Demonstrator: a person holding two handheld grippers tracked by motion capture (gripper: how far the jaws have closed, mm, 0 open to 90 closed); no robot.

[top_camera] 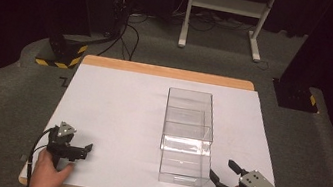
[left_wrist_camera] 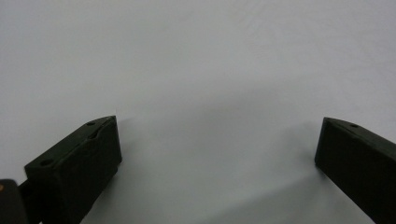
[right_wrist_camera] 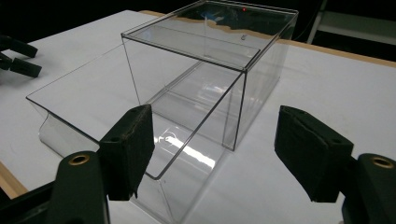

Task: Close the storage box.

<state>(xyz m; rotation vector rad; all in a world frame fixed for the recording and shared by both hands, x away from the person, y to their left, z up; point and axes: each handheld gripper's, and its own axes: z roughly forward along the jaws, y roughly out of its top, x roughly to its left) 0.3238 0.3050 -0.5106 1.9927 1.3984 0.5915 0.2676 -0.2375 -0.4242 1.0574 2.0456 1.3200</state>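
Clear box (top_camera: 187, 136) stands between both grippers (top_camera: 75, 149) (top_camera: 223, 176); jaws apart, holding nothing

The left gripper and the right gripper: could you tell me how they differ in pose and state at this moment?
The left gripper sits at the near left of the white table, well away from the clear plastic box, while the right gripper sits at the near right, close beside its pulled-out drawer. The left gripper points over bare tabletop; the right gripper points at the box's near corner. Both stand open, holding nothing, each in a hand at the table's near edge.
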